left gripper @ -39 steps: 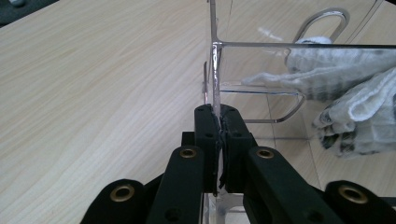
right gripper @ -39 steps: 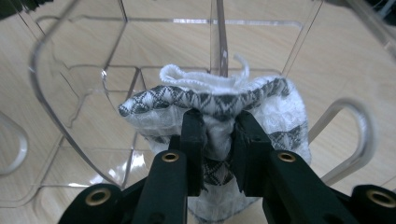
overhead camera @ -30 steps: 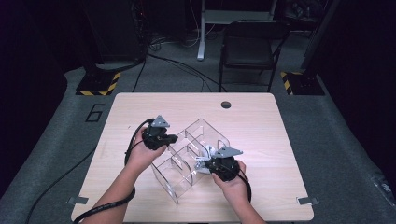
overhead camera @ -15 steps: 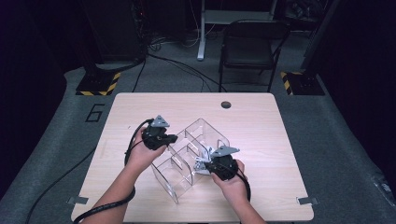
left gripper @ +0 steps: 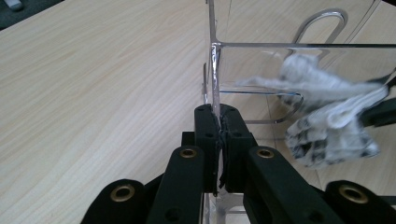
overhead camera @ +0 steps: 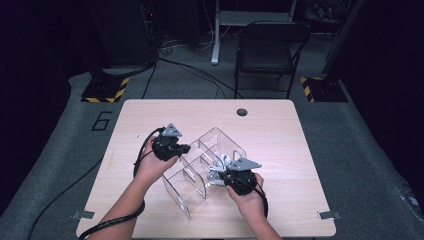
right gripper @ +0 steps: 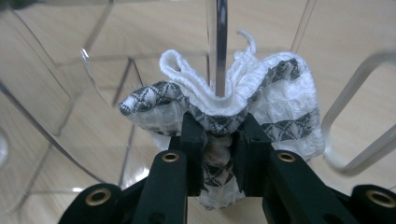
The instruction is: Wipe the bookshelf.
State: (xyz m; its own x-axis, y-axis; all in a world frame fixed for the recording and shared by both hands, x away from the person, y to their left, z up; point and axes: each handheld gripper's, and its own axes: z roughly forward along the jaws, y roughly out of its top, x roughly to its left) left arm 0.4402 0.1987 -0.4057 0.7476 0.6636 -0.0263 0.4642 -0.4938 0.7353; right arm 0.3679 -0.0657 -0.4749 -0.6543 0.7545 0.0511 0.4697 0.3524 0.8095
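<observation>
sitting at a pale wooden table (overhead camera: pixel 280 130), a person works with a black two-jaw gripper in each hand, forearms coming in from the near edge. in the middle of the table stands a clear plastic organizer (overhead camera: pixel 200 167) with several open compartments set off by see-through dividers, placed at a slant to the table's edges.

the left gripper (overhead camera: pixel 185 148) is at the organizer's left side. seen along its own jaws, the left gripper (left gripper: pixel 218 135) is clenched on the thin upright edge of one clear wall, the two black pads pressed flat against either face of the plastic.

the right gripper (overhead camera: pixel 216 175) is at the organizer's right side, near the person. it is grasping a white cloth with dark grey patterned bands (overhead camera: pixel 221 162), which looks like a bunched knit sock. seen along its jaws, the right gripper (right gripper: pixel 218 140) pinches the cloth (right gripper: pixel 280 102) at its gathered middle, and the fabric bulges out to both sides of the jaws. the cloth sits against a clear divider (right gripper: pixel 217 42), with a white ribbed cuff folded around the divider's near edge. whether the cloth rests on the compartment floor cannot be told.

from the left gripper's side, the same cloth (left gripper: pixel 322 116) shows blurred through the clear walls.

beyond the table, a dark folding chair (overhead camera: pixel 270 55) stands on the grey floor.
</observation>
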